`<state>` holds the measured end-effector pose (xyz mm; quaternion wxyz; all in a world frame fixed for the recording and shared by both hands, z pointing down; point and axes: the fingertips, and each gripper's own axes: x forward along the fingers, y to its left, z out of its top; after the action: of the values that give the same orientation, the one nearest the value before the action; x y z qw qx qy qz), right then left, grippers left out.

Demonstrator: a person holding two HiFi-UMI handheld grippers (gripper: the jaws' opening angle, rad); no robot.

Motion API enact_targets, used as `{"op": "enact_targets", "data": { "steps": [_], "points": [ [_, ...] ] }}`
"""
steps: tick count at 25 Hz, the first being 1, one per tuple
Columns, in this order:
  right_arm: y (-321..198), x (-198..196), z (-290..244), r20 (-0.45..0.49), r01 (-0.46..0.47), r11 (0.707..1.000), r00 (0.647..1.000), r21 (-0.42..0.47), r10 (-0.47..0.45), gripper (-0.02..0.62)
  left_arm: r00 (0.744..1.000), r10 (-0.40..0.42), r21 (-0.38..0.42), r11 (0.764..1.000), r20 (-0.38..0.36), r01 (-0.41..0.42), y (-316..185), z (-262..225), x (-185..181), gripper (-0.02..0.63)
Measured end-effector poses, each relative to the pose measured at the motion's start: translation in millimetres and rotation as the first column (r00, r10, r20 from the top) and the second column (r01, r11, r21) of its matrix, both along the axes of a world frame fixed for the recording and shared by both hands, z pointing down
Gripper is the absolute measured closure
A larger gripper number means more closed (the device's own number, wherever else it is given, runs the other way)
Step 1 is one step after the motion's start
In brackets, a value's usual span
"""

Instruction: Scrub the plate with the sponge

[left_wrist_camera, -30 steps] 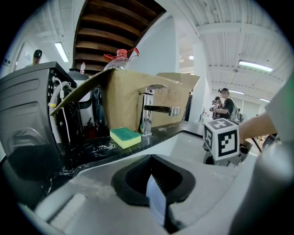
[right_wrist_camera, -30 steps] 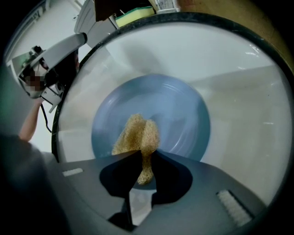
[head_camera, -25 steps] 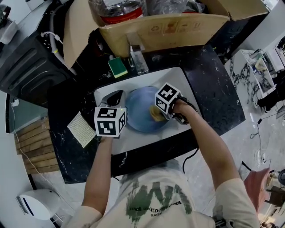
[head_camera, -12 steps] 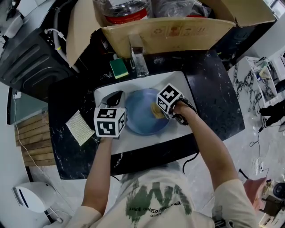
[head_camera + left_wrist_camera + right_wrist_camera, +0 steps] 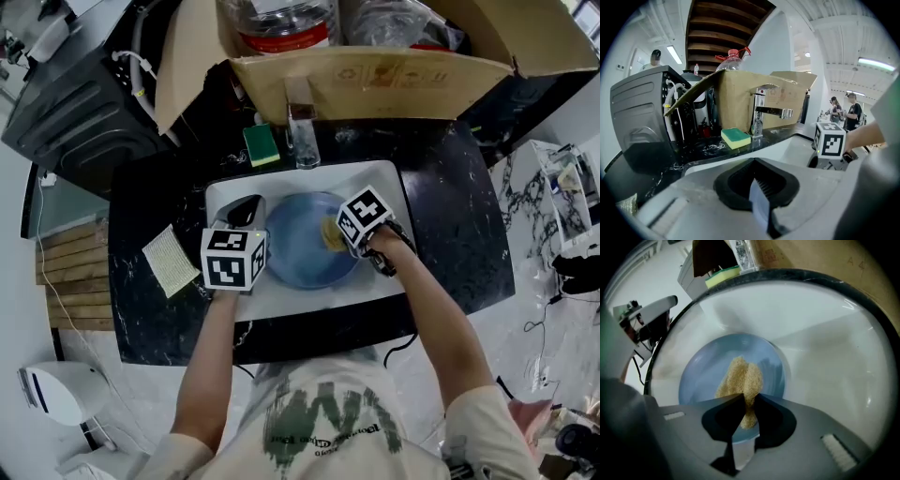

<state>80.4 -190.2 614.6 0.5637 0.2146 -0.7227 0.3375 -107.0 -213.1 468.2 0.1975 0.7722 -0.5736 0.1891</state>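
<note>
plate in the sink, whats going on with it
A person works over a white sink with a gripper in each hand. The left gripper is shut on the rim of the blue plate, holding it in place. The right gripper is shut on a tan sponge, which lies against the plate's face. A green sponge sits unused by the tap.

No text reads clearly: the cardboard box (image 5: 375, 70) bears tiny symbols, the shirt (image 5: 328, 422) blurred lettering.
</note>
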Motion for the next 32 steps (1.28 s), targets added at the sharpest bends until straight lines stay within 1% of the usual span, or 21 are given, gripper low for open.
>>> {"op": "enact_targets", "data": {
  "steps": [4, 7, 10, 13, 18, 22, 29, 32],
  "points": [
    [-9.2, -2.3, -12.6, 0.066, -0.064, 0.996, 0.996, 0.061, 0.06, 0.532, 1.0, -0.022, 0.002, 1.0, 0.007, 0.022, 2.0, -4.3, -2.9, 0.603],
    [-18.1, -2.9, -27.1, 0.107, -0.093, 0.988, 0.991, 0.119, 0.081, 0.532, 1.0, -0.03, 0.005, 1.0, 0.008, 0.03, 1.8, -8.7, -1.7, 0.603],
    [-26.3, -3.0, -46.9, 0.154, -0.121, 0.977, 0.984, 0.176, 0.094, 0.532, 0.999, -0.038, 0.0, 0.999, 0.016, 0.038, 2.4, -11.4, 1.3, 0.603],
    [-34.1, -3.0, -69.3, 0.201, -0.147, 0.959, 0.975, 0.243, 0.099, 0.531, 0.999, -0.048, 0.0, 0.999, 0.013, 0.048, 3.1, -15.0, 4.8, 0.603],
    [-46.0, -3.5, -107.5, 0.278, -0.18, 0.92, 0.957, 0.347, 0.083, 0.531, 0.998, -0.049, 0.012, 0.999, 0.025, 0.049, 3.0, -25.7, 11.6, 0.603],
    [-58.6, -1.6, -138.7, 0.329, -0.202, 0.885, 0.943, 0.419, 0.059, 0.531, 0.997, -0.074, 0.036, 0.997, 0.036, 0.072, 3.2, -39.3, 10.2, 0.603],
    [-72.3, -7.3, -192.2, 0.404, -0.232, 0.811, 0.915, 0.538, -0.006, 0.532, 0.992, -0.112, 0.086, 0.99, 0.054, 0.107, 6.6, -65.0, 1.6, 0.603],
    [-77.3, -8.5, -211.9, 0.425, -0.25, 0.777, 0.905, 0.578, -0.025, 0.532, 0.989, -0.139, 0.115, 0.984, 0.045, 0.133, 7.9, -79.4, -4.7, 0.603]
  ]
}}
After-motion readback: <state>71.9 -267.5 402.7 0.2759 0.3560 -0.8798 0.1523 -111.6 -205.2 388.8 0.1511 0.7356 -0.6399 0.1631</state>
